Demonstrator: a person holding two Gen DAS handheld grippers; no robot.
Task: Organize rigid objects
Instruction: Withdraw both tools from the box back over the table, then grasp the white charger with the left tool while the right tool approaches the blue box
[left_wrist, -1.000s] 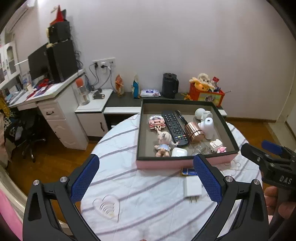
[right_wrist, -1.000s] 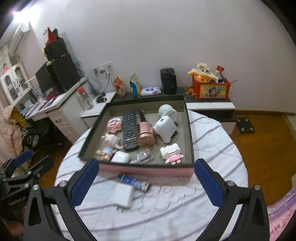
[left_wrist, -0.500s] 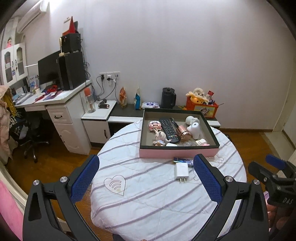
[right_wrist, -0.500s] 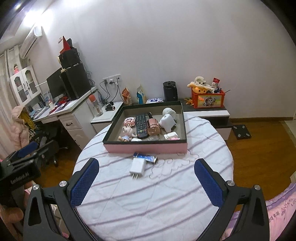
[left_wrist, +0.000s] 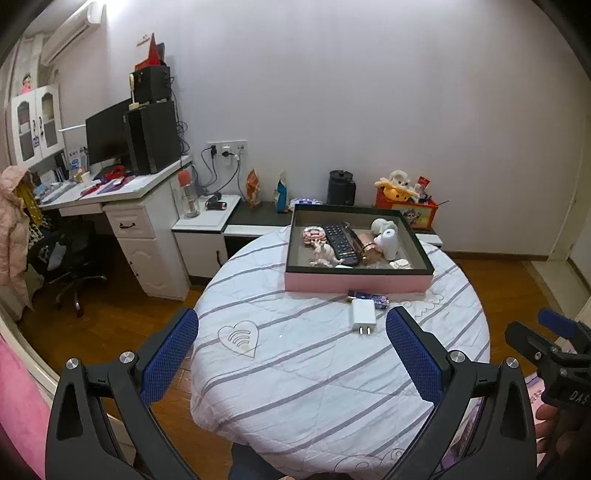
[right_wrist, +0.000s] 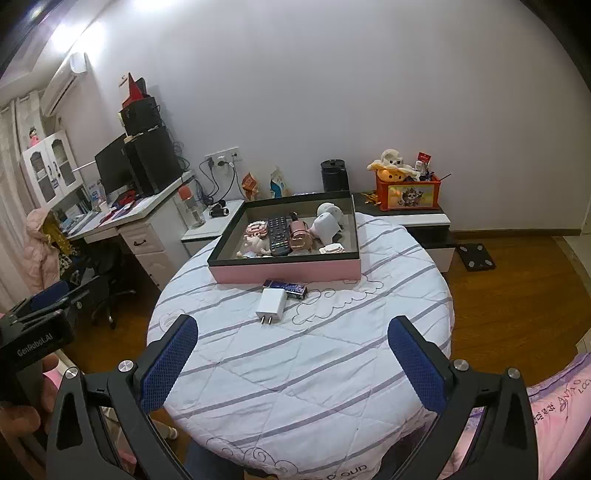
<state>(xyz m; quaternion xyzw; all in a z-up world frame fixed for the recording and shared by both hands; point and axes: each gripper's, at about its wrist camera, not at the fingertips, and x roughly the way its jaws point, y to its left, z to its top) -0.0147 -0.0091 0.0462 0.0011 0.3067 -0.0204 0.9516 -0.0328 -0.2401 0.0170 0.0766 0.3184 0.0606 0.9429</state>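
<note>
Both grippers are held above the near edge of a round table covered with a white striped quilted cloth. The left gripper is seen with its jaws spread wide; the blue pads are set far apart and nothing is gripped or touched between them. The right gripper is likewise spread wide, with nothing between its blue pads. At the far side of the table a shallow tray with pink outer walls and a dark rim is placed. Inside it are recorded a black remote control, a pink-gold cylindrical item, a white rounded device, a small doll figure, a pink patterned item and a small pink-and-white block figure. Outside the tray, just beside its near wall, a flat blue packet is observed on the cloth. A white charger plug lies touching or nearly touching the packet, prongs toward the cameras. Both items are well apart from either gripper.
</note>
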